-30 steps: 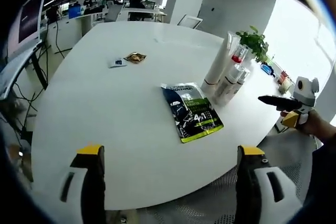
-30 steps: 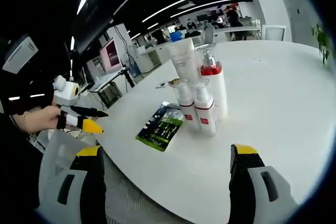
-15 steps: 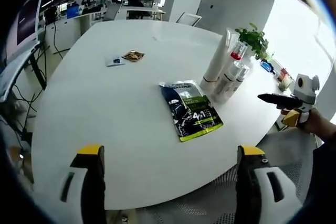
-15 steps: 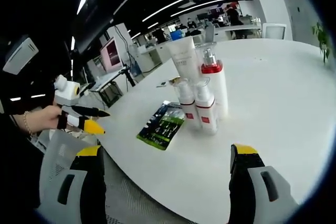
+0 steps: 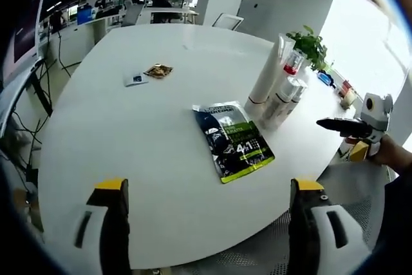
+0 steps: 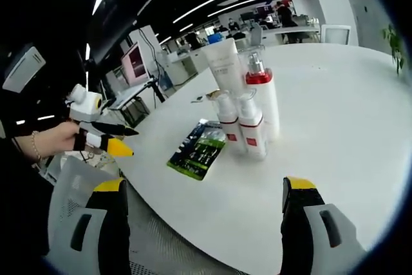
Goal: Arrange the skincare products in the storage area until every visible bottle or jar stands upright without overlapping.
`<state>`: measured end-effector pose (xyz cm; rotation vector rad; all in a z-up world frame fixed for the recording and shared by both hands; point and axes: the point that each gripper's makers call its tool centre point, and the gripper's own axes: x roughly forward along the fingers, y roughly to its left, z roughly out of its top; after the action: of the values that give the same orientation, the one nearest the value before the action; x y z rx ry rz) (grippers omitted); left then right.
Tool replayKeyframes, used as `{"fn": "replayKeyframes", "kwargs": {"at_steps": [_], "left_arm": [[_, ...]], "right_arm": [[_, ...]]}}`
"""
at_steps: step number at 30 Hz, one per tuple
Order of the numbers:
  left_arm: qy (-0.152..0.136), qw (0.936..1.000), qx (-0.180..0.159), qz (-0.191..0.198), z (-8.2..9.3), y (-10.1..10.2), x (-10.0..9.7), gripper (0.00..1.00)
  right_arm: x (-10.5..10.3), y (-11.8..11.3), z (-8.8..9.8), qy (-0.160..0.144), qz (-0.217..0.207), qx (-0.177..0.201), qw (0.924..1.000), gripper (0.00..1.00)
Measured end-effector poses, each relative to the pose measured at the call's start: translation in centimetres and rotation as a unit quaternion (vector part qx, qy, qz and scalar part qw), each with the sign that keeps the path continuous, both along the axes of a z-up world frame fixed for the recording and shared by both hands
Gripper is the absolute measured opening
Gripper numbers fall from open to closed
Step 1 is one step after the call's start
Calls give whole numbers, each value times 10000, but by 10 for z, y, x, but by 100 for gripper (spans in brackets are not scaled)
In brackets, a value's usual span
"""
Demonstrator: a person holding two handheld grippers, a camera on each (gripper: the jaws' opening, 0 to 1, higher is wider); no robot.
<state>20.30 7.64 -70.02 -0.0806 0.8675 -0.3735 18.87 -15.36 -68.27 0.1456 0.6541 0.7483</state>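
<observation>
A tall white tube (image 6: 226, 74) stands upright on the white table (image 6: 335, 114) beside a pump bottle with a red collar (image 6: 260, 98). Two small white pump bottles (image 6: 241, 123) stand in front of them, all close together. The same group (image 5: 278, 85) appears at the table's right side in the left gripper view. A dark green sachet pack (image 5: 235, 140) lies flat near them. My left gripper (image 5: 209, 223) is open, short of the table's edge. My right gripper (image 6: 201, 220) is open too, off the table's rim, with nothing between its jaws.
Two small sachets (image 5: 149, 74) lie farther out on the table. A potted plant (image 5: 311, 48) stands beyond the bottles. Grey mesh chairs (image 6: 84, 198) stand below the table's edge. Desks, monitors and people occupy the room behind.
Both views have shifted slightly with the hands. In the right gripper view the left gripper has risen a little. The bottles and the pack have stayed where they were.
</observation>
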Motion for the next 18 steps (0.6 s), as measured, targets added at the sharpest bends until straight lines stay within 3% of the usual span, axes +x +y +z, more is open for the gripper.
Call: {"fn": "replayKeyframes", "kwargs": {"at_steps": [10, 18], "left_arm": [[-52, 9993, 203, -297, 1, -1, 20, 97], [-167, 9990, 248, -318, 8, 5, 50, 97]], "right_arm": [[0, -3, -3, 77, -58, -11, 10000, 100], [-2, -5, -7, 175, -81, -58, 9998, 100]]}}
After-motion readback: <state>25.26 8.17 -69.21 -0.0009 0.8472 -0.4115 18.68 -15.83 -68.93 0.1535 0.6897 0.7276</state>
